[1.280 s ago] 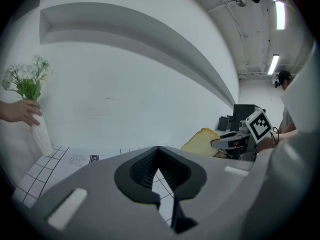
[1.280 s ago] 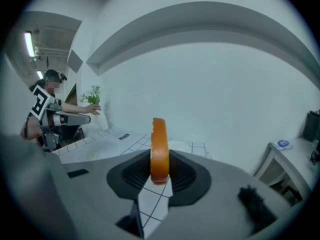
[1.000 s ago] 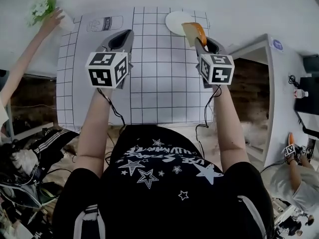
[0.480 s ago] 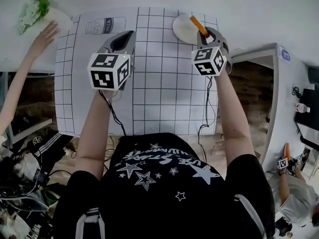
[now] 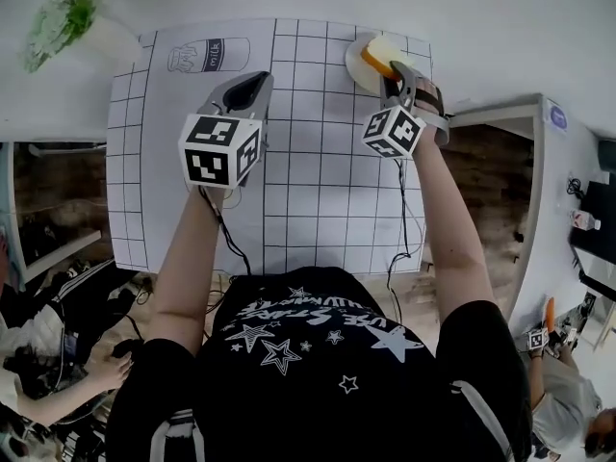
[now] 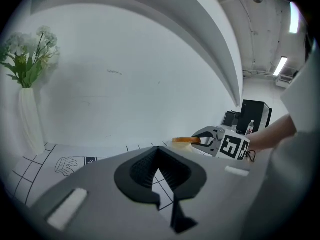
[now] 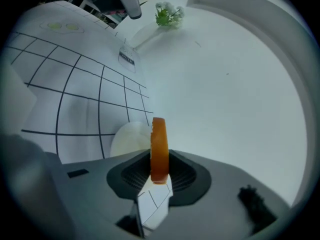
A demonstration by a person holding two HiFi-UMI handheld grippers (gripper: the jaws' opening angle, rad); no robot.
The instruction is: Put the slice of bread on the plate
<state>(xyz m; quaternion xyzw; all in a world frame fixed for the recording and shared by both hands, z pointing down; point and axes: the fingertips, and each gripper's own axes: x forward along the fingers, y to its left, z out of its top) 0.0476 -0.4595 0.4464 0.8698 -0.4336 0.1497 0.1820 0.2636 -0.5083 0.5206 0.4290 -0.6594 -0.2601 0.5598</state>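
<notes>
The slice of bread (image 5: 383,52), pale with an orange crust, hangs over the white plate (image 5: 357,49) at the far right of the grid mat. My right gripper (image 5: 393,69) is shut on it. In the right gripper view the bread (image 7: 159,146) shows edge-on between the jaws, with the plate (image 7: 129,138) just beyond and to its left. My left gripper (image 5: 257,78) hovers over the middle of the mat, shut with nothing in it. The left gripper view shows its joined tips (image 6: 159,148), and off to the right the bread (image 6: 186,140) in the other gripper.
A white vase of flowers (image 5: 69,19) stands at the far left corner, beside a milk carton drawing (image 5: 203,54) on the grid mat (image 5: 318,191). The table's edge runs just right of the plate, with a white cabinet (image 5: 544,191) beyond. Another person's hand (image 5: 114,373) is at lower left.
My right gripper has moved forward and down over the plate and rolled, so the bread now shows its flat face. The left gripper shifted slightly forward. The other person's hand has left the vase.
</notes>
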